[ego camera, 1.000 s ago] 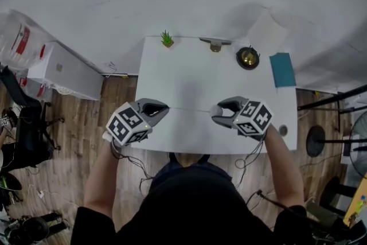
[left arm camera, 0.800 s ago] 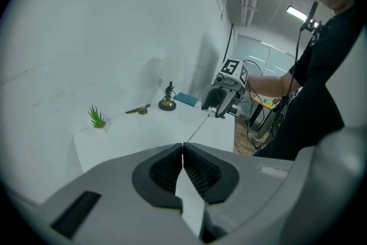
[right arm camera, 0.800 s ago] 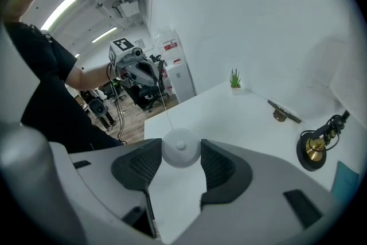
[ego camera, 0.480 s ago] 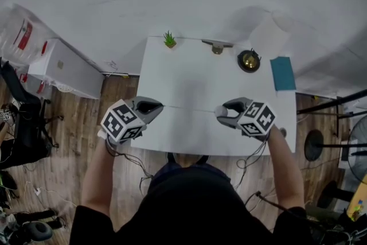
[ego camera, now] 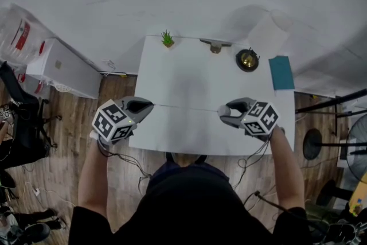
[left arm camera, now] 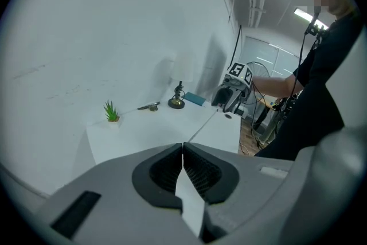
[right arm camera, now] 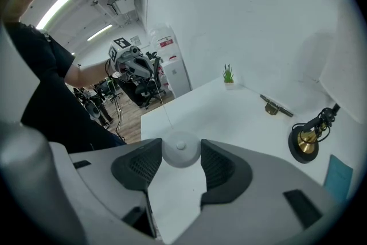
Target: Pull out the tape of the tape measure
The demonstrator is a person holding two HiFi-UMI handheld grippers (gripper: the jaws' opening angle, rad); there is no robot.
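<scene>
Over the front of the white table (ego camera: 189,74), a thin white tape (ego camera: 186,108) stretches level between my two grippers. My left gripper (ego camera: 150,105) is shut on the tape's end, just beyond the table's left edge. In the left gripper view its jaws (left arm camera: 183,147) meet on the white strip (left arm camera: 190,203), and the tape (left arm camera: 202,125) runs off to the far gripper (left arm camera: 232,94). My right gripper (ego camera: 222,113) is shut on the round white tape measure case (right arm camera: 180,151), which sits between its pads. From the case the tape (right arm camera: 164,113) leads to the other gripper (right arm camera: 133,63).
Along the table's back edge stand a small green plant (ego camera: 167,39), a metal clip-like piece (ego camera: 215,45), a brass-based stand (ego camera: 247,59) and a teal pad (ego camera: 281,71). White boxes (ego camera: 63,70) and an office chair (ego camera: 23,123) are on the wooden floor at the left.
My left gripper has moved left, past the table's edge, and the right has drifted slightly right. The stretch of tape between them has grown longer.
</scene>
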